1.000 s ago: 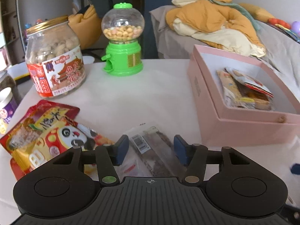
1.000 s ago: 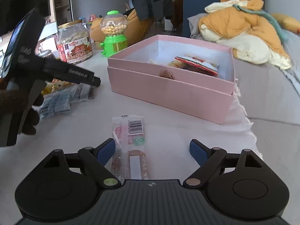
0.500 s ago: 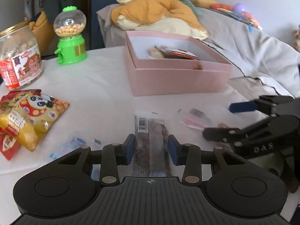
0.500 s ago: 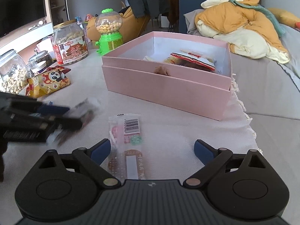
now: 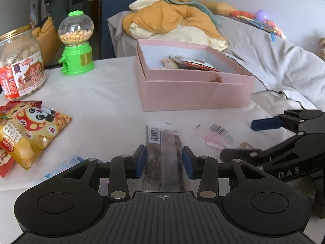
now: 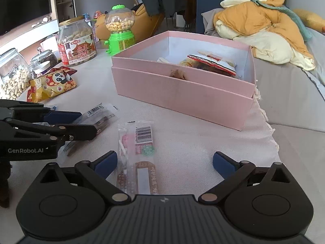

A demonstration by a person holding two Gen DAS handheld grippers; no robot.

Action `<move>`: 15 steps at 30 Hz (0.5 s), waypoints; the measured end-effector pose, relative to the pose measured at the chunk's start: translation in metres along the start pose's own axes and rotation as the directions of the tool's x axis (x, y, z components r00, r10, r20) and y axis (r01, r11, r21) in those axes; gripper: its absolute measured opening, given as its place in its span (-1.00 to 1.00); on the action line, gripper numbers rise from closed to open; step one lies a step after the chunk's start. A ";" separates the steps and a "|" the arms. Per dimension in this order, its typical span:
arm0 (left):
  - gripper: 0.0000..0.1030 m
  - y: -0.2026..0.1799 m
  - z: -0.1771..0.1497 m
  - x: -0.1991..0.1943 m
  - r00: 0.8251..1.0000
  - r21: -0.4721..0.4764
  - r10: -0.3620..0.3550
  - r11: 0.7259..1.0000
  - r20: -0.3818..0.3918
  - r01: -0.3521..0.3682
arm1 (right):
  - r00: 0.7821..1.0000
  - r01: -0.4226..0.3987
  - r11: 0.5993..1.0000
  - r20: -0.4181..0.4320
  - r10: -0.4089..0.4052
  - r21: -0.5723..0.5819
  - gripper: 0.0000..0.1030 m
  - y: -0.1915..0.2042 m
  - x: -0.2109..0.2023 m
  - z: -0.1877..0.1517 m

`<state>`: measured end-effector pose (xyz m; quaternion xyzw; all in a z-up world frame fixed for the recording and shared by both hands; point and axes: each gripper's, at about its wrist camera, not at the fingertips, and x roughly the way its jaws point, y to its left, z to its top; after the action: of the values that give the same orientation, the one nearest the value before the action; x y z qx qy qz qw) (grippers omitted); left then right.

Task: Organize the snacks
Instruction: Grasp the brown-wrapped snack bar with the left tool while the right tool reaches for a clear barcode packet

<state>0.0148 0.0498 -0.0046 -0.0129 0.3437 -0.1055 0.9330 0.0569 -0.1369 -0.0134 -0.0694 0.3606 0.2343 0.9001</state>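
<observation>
The left gripper (image 5: 164,161) is pinching a long clear-wrapped dark brown snack bar (image 5: 163,152), barcode at its far end, just above the white tablecloth (image 5: 101,101). The right gripper (image 6: 165,163) is gaping wide, empty, over a pink barcoded snack packet (image 6: 138,154) lying flat near the pink box (image 6: 182,93).

White-clothed table (image 5: 105,93) bears a pink box (image 5: 193,89). Left of the box: green candy dispenser (image 5: 76,44), labelled jar (image 5: 19,65), panda snack bag (image 5: 30,128). In front of the box: pink-printed clear packet (image 6: 140,152).
</observation>
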 end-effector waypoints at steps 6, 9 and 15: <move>-0.14 -0.008 -0.006 -0.012 0.999 0.013 0.016 1.000 -0.040 -0.015 | 0.999 0.018 1.000 0.041 -0.017 -0.002 0.39 0.001 -0.006 -0.002; -0.14 -0.016 -0.009 -0.018 0.997 0.033 0.037 0.999 -0.060 -0.036 | 0.998 0.030 1.000 0.062 -0.030 -0.006 -0.03 0.003 -0.010 -0.004; -0.09 -0.020 -0.012 -0.018 0.997 0.026 0.052 0.998 -0.056 -0.051 | 0.997 0.038 0.999 0.065 -0.038 0.000 -0.12 0.003 -0.010 -0.004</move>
<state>-0.0104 0.0347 -0.0005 0.0102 0.3691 -0.0860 0.9253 0.0462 -0.1391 -0.0091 -0.0689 0.3296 0.2196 0.9156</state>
